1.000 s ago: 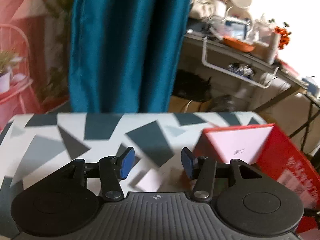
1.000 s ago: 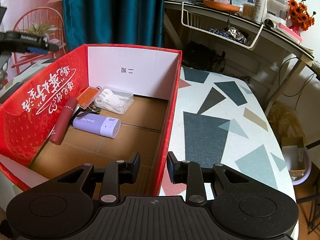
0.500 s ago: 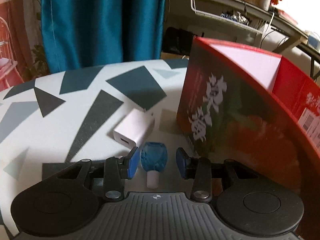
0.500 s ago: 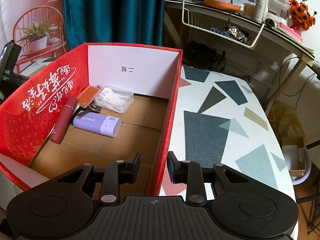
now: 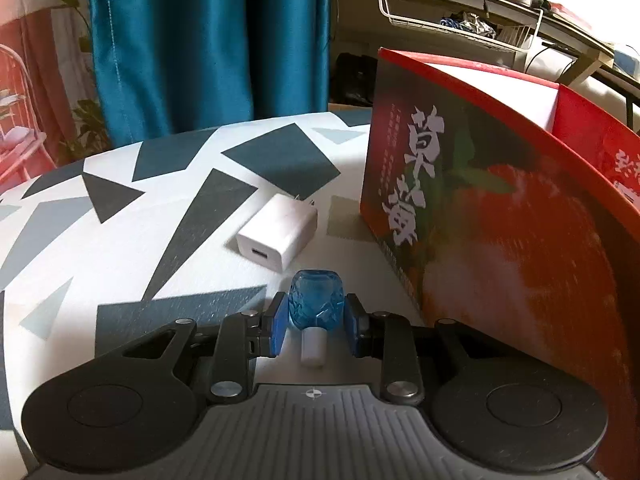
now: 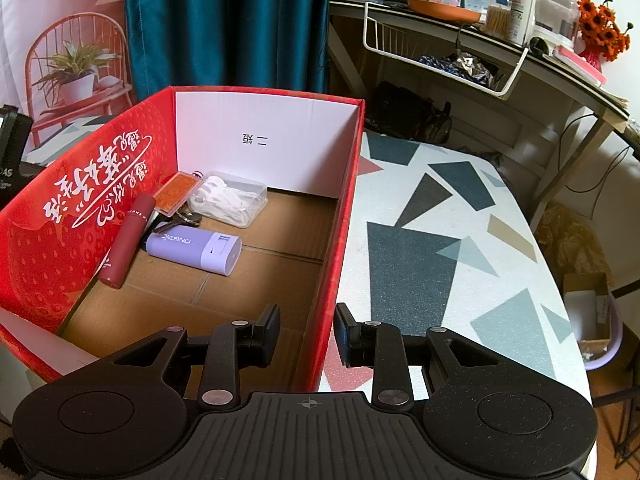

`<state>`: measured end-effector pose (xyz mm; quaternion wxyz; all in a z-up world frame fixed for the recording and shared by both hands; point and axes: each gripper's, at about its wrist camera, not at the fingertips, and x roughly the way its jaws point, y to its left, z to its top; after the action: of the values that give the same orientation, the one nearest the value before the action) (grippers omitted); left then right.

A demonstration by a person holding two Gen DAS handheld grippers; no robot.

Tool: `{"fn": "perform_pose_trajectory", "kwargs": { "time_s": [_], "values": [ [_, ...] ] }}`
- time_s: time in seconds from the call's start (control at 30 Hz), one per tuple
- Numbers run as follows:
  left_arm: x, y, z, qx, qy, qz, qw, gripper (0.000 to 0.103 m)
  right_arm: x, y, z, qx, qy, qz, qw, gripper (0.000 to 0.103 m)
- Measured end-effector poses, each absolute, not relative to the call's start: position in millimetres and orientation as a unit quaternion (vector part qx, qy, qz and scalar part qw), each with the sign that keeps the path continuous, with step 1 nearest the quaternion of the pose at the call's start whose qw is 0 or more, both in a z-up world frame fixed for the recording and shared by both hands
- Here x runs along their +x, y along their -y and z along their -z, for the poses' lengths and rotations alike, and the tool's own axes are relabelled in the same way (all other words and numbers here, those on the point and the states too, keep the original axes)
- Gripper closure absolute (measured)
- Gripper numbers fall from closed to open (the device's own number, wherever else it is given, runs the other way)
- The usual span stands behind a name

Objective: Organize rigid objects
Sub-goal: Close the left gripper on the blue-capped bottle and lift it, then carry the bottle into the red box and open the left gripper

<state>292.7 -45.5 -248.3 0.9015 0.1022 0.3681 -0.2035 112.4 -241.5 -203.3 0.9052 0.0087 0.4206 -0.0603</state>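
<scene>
A small blue faceted bottle with a white cap [image 5: 316, 306] lies on the patterned table between my left gripper's [image 5: 316, 328] blue pads, which touch its sides. A white USB charger [image 5: 278, 232] lies just beyond it. The red strawberry box [image 5: 500, 240] stands to the right. In the right wrist view the box [image 6: 348, 208] is open from above and holds a purple power bank [image 6: 194, 246], a dark red tube [image 6: 128, 240], a clear case of white cables [image 6: 228, 198], an orange tag [image 6: 174, 194] and keys. My right gripper [image 6: 307, 330] is open, straddling the box's right wall.
A teal curtain [image 5: 208, 40] hangs behind the table. A cluttered desk with a white wire basket [image 6: 440, 60] stands at the back right. The table's patterned top [image 6: 440, 248] extends right of the box to its rounded edge.
My left gripper swung down to the table, came over the blue bottle and closed its pads onto it. The right gripper has not moved.
</scene>
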Motion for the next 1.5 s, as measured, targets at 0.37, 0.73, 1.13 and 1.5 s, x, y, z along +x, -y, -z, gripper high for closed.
{"fn": "perform_pose_trajectory", "kwargs": {
  "time_s": [0.37,0.73,1.13,1.5],
  "values": [
    [267,31,249,0.079,-0.37,0.188,0.906,0.071,110,242,204,0.009,-0.42,0.062,0.905,0.076],
    [248,29,248,0.081,-0.363,0.179,0.911,0.071,110,243,204,0.01,-0.419,0.064,0.906,0.076],
    [237,13,238,0.058,-0.359,0.166,0.917,0.072,110,243,204,0.01,-0.419,0.064,0.906,0.075],
    [248,27,175,0.043,-0.294,0.22,0.929,0.072,110,243,204,0.01,-0.419,0.064,0.906,0.076]
  ]
}}
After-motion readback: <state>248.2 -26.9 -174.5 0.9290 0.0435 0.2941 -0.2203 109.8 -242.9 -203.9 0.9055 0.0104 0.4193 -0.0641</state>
